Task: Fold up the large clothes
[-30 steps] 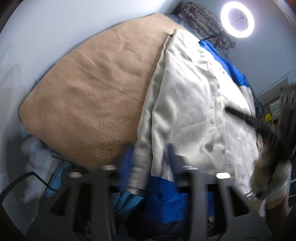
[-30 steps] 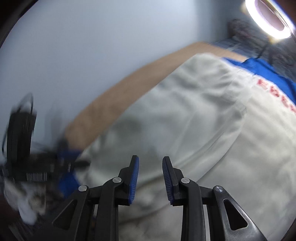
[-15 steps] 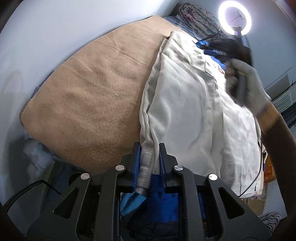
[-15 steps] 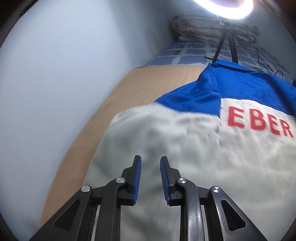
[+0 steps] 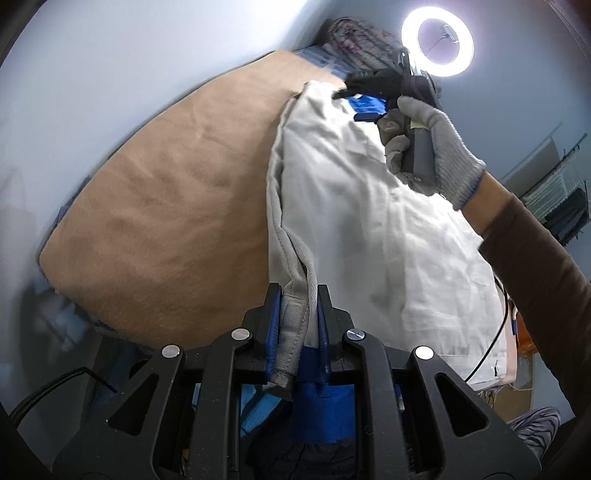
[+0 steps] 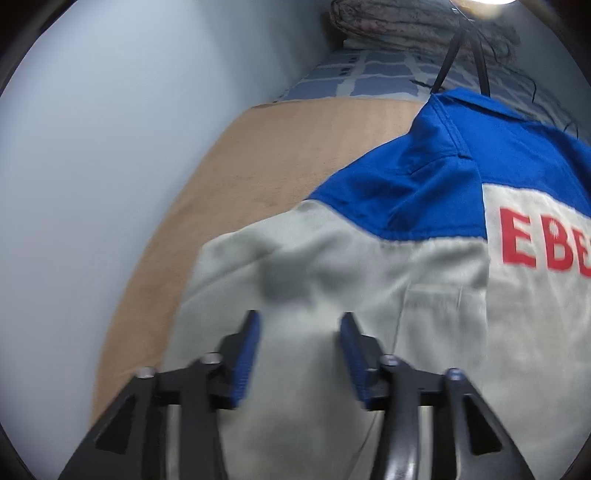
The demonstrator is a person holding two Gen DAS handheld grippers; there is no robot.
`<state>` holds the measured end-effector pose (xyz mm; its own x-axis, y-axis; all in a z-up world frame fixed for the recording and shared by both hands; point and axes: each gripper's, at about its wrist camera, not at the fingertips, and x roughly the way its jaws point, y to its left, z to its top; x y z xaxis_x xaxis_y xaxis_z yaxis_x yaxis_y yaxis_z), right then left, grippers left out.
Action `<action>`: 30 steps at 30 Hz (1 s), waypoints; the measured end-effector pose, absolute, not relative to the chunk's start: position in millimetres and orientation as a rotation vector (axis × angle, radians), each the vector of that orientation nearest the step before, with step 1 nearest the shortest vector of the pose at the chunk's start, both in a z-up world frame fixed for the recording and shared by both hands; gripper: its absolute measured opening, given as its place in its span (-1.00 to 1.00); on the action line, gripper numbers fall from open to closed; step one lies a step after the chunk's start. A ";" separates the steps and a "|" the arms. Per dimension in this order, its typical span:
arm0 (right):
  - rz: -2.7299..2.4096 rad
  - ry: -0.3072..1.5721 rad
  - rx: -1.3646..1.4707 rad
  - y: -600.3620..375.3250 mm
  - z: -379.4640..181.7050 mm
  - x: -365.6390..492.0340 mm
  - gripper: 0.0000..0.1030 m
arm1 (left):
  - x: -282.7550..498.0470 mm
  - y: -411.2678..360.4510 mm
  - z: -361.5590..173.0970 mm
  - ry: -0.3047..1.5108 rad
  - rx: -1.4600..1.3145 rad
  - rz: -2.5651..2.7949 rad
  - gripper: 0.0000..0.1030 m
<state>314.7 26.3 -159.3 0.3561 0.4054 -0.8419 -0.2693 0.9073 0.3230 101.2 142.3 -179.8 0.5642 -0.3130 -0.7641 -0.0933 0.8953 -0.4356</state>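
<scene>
Left view: wall [image 5: 110, 74] fills the upper left, tan blanket [image 5: 166, 206] below it, covering the bed. Bed edge at lower left is blurred; a dark cable [image 5: 55, 387] shows there, rest too dark to read.

My left gripper [image 5: 295, 317]: jaws clamped on the grey hem of the jacket [image 5: 369, 221]. The hem bunches between the pads; a blue part of the jacket hangs under them, lower end lost behind my frame.

The jacket lies along the right half of the blanket, grey-white side up, folded edge toward the blanket's middle.

At the jacket's far end, my right hand [image 5: 424, 147], grey glove, holds the right gripper [image 5: 364, 107]. From here its tips are small and dark; only a bit of blue pad shows over the blue shoulder area. Ring light [image 5: 437, 46] above it. Right edge: racks or blinds, can't tell which.

Right view: wall [image 6: 92, 147] left, blanket [image 6: 258, 166] centre, checked sheet [image 6: 369, 74] and a rolled quilt [image 6: 406, 22] beyond. My right gripper [image 6: 299, 347]: jaws apart, nothing between them, over the grey sleeve area of the jacket [image 6: 332, 277]. Motion blur here; touching or hovering, can't tell. Blue yoke [image 6: 443, 166] ahead, red letters "EBE" cut off at the right edge. Light-stand legs [image 6: 447, 55] behind the collar.
</scene>
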 end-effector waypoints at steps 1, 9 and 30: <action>0.473 1.135 0.160 27.2 -152.3 303.5 0.24 | 100.8 140.1 -177.5 0.965 -0.455 -0.141 -0.69; 0.622 1.237 0.019 88.5 -138.8 229.9 0.23 | 101.0 119.1 -166.6 0.939 -0.414 -0.167 -0.70; 0.602 1.188 0.202 1.1 -128.9 201.9 -0.95 | 91.6 13.3 -139.9 0.889 -0.112 -0.302 -0.70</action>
